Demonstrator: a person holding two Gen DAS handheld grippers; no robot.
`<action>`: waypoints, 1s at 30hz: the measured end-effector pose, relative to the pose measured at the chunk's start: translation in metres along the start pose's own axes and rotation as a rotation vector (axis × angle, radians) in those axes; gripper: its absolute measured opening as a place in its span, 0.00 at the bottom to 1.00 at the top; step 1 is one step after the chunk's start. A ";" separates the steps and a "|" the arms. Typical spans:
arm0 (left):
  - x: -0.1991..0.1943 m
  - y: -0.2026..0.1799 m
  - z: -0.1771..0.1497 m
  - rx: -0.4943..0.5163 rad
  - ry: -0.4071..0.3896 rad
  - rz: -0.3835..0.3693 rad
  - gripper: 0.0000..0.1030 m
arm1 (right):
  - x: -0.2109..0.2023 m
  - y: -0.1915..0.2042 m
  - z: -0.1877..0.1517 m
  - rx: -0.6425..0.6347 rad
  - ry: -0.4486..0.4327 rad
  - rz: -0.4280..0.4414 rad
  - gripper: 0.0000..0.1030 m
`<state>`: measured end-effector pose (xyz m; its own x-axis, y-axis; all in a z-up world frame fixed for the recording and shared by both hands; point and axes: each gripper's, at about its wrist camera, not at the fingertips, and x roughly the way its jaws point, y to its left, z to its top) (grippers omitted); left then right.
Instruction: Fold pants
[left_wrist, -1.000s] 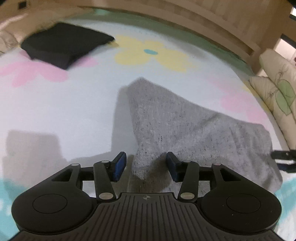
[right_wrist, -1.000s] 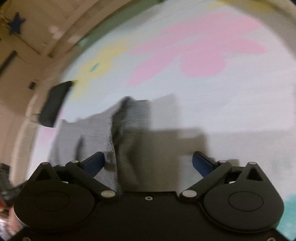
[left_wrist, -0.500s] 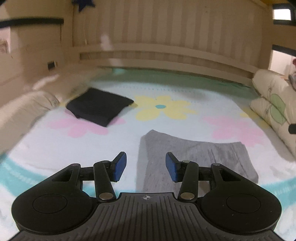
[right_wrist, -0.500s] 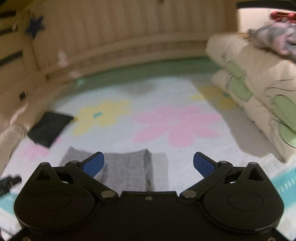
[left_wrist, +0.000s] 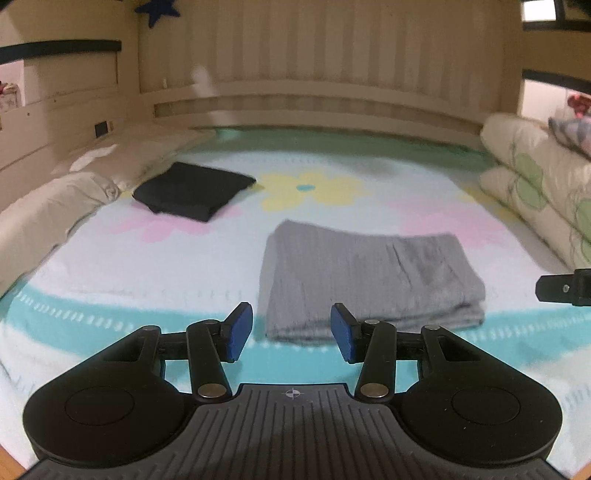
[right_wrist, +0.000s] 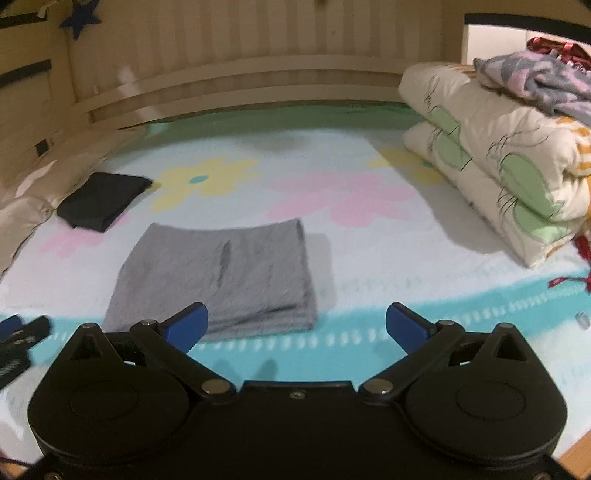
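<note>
The grey pants (left_wrist: 365, 273) lie folded into a flat rectangle on the flowered bed sheet (left_wrist: 147, 273); they also show in the right wrist view (right_wrist: 221, 277). My left gripper (left_wrist: 291, 334) is open and empty, raised and pulled back from the pants' near edge. My right gripper (right_wrist: 295, 326) is open wide and empty, also back from the near edge. The right gripper's tip shows at the left view's right edge (left_wrist: 565, 288). The left gripper shows at the right view's left edge (right_wrist: 18, 339).
A folded black garment (left_wrist: 192, 194) lies at the back left of the bed, also in the right wrist view (right_wrist: 101, 201). Folded quilts (right_wrist: 498, 158) with clothes on top are stacked on the right. A wooden slatted wall (left_wrist: 314, 74) runs behind. Beige bedding (left_wrist: 55, 199) lines the left side.
Both grippers have let go of the grey pants and lifted back and away. The pants now lie flat and folded on the sheet.
</note>
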<state>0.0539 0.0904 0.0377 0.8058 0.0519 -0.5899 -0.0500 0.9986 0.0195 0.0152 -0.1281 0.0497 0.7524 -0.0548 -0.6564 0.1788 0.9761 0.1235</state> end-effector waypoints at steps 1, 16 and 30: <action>0.002 0.000 -0.002 -0.008 0.016 -0.009 0.44 | 0.001 0.002 -0.003 0.003 0.007 0.005 0.99; 0.017 -0.004 -0.014 -0.012 0.111 -0.012 0.44 | 0.023 0.018 -0.026 -0.024 0.104 0.019 0.99; 0.016 -0.009 -0.015 0.018 0.102 -0.011 0.44 | 0.024 0.020 -0.028 -0.045 0.127 0.007 0.99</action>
<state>0.0584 0.0822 0.0165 0.7421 0.0405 -0.6690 -0.0305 0.9992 0.0266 0.0190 -0.1038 0.0155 0.6669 -0.0234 -0.7448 0.1428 0.9850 0.0969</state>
